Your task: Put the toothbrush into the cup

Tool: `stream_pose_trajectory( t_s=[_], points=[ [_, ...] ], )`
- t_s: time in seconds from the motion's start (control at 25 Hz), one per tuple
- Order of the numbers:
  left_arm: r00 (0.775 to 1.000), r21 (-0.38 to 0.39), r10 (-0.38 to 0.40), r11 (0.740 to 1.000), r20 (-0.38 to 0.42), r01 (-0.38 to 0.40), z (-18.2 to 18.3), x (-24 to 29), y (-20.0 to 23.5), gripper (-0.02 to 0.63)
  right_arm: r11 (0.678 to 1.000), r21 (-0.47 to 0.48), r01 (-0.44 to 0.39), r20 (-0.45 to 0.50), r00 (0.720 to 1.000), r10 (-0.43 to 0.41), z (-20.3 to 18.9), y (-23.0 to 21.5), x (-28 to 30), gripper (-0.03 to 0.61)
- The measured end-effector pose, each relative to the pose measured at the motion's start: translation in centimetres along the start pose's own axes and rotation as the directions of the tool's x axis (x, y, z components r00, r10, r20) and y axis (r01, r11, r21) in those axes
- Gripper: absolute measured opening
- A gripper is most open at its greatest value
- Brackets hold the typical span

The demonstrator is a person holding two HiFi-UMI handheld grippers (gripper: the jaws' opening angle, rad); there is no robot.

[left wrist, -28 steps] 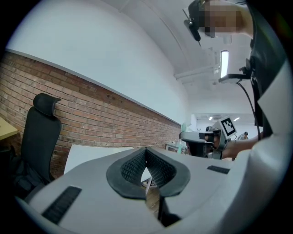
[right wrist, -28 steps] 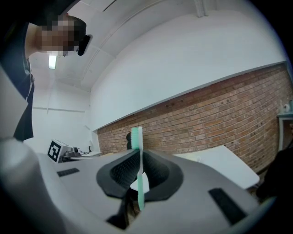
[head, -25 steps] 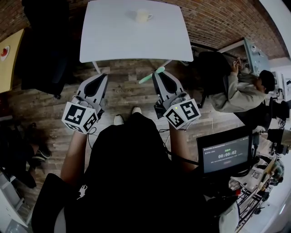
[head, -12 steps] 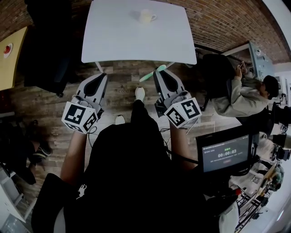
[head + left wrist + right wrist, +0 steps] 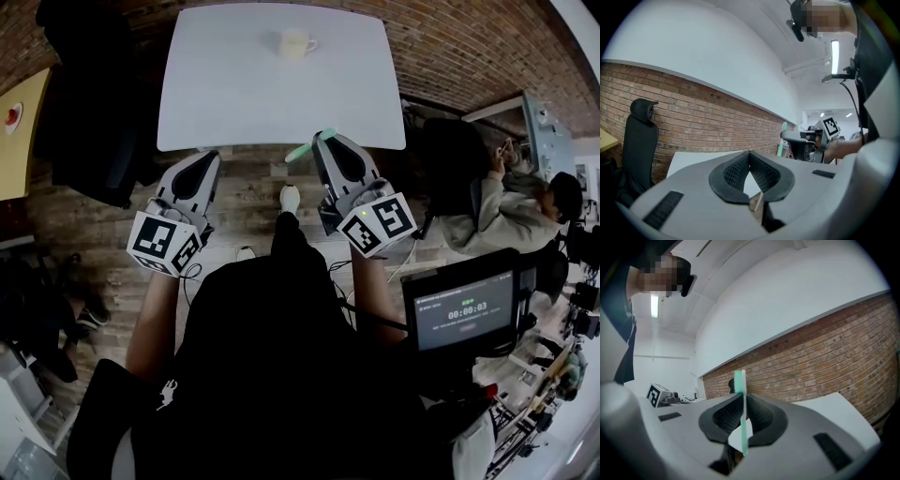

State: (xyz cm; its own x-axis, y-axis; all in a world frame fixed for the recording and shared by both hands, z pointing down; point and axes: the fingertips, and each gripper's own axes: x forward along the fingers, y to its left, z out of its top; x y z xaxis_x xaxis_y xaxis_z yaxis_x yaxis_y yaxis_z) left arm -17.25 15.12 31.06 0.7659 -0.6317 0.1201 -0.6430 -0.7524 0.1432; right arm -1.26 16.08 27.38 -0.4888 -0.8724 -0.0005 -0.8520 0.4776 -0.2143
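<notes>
"Moved since a second ago?"
"Yes, I'm nearer. My right gripper (image 5: 323,141) now reaches the near edge of the table (image 5: 234,103), clamped on the green toothbrush (image 5: 742,413), which sticks out to its left."
"And the cup (image 5: 294,43)?"
"Far side of the table, well apart. My left gripper (image 5: 750,157) has its jaws together, holding nothing."

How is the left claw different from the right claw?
The right claw is shut on a green toothbrush; the left claw is shut on nothing. The right claw reaches the white table's edge; the left claw sits slightly back. Both are grey and point at it.
</notes>
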Motion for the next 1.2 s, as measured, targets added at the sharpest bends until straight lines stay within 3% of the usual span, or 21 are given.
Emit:
stream_pose_trajectory(
  t_s=[0.16,0.4,0.6,0.92,1.08,1.2],
  points=[
    [1.0,-0.008,-0.001,1.0,-0.023,0.001,0.4,5.9,0.9,0.005,1.0,0.012,-0.001,-0.007,1.0,0.001,0.9,-5.7,2.2,0.024],
    [1.0,-0.016,0.005,1.0,-0.007,-0.005,1.2,7.4,1.2,0.005,1.0,0.012,-0.02,-0.01,1.0,0.02,1.4,-6.7,3.3,0.024],
    [1.0,-0.026,0.008,1.0,-0.028,-0.009,2.3,15.1,1.8,0.005,0.999,0.036,-0.019,-0.012,1.0,0.019,2.6,-14.7,5.5,0.023],
    [0.999,-0.004,0.042,0.999,-0.029,-0.043,3.5,15.1,2.7,0.005,0.998,0.046,-0.051,-0.014,0.999,0.052,3.1,-14.6,6.8,0.024],
    [0.998,-0.002,0.059,0.998,-0.033,-0.059,3.7,22.4,3.8,0.005,0.996,0.051,-0.071,-0.022,0.997,0.072,3.4,-21.5,9.5,0.024],
    [0.997,-0.003,0.078,0.997,-0.019,-0.078,3.9,24.3,4.4,0.005,0.995,0.043,-0.095,-0.027,0.995,0.096,3.7,-23.3,10.9,0.024]
  ],
)
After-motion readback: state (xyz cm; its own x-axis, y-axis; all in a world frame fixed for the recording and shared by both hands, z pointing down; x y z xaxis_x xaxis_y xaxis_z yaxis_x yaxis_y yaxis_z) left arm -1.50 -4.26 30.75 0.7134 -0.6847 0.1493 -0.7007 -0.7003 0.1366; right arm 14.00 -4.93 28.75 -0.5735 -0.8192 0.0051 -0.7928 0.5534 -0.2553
